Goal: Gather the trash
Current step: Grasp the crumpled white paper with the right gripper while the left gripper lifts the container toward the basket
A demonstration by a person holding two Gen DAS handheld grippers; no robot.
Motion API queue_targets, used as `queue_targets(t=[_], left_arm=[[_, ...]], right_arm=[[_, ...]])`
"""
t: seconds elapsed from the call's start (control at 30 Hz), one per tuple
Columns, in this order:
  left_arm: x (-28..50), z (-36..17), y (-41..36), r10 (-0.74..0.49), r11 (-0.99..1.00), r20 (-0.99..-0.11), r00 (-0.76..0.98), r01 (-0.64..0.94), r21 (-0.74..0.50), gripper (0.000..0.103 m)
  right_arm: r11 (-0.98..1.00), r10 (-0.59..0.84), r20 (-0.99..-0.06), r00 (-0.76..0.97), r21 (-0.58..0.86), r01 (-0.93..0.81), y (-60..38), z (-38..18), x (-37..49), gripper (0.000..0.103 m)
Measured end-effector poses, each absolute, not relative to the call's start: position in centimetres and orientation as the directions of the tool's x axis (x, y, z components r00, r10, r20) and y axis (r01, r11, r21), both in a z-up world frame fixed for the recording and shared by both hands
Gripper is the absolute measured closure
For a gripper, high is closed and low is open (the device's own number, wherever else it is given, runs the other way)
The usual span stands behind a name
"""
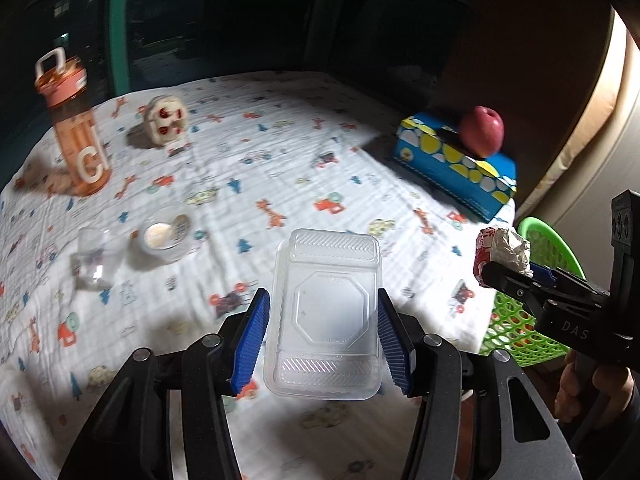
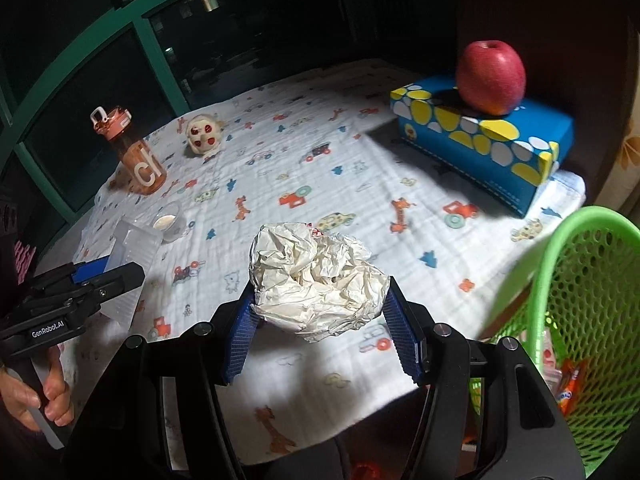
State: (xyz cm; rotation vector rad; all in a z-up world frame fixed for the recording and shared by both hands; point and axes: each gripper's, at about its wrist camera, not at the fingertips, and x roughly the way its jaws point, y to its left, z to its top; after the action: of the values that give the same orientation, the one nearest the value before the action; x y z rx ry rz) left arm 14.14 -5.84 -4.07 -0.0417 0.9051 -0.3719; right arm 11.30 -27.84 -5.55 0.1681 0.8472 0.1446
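My left gripper (image 1: 324, 320) is shut on a clear plastic clamshell container (image 1: 326, 312) and holds it above the patterned tablecloth; the container also shows in the right wrist view (image 2: 132, 264). My right gripper (image 2: 320, 312) is shut on a crumpled white paper wrapper (image 2: 316, 280), held above the table near its right edge; the wrapper also shows in the left wrist view (image 1: 502, 254). A green mesh basket (image 2: 592, 300) stands just off the table's right edge with some wrappers inside; it also shows in the left wrist view (image 1: 520, 320).
On the table lie a small cup with cream residue (image 1: 164, 236), a clear plastic cup (image 1: 94, 260), an orange water bottle (image 1: 74, 128), a skull-like toy (image 1: 166, 120), and a blue tissue box (image 1: 452, 160) with a red apple (image 1: 482, 130) on top.
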Motion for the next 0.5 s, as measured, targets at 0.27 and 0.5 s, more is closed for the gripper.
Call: queue_targets(t=[0.27,0.5], left_arm=[[13.9,-3.0,-11.9,-0.399,0.893,-0.749,0.529,0.409,-0.187,0.052],[13.4,-1.9,-16.3,-0.442,0.855,-0.742,0.504,0.487,-0.179,0.052]], right_arm=[[0.981,0.102,-0.72,0.687,0.186,0.05,-33.5,-4.3,8.5,0.043],[0.974,0.025,-0.716,0.698,0.173,0.143,-38.0,-3.9,6.5,0.043]])
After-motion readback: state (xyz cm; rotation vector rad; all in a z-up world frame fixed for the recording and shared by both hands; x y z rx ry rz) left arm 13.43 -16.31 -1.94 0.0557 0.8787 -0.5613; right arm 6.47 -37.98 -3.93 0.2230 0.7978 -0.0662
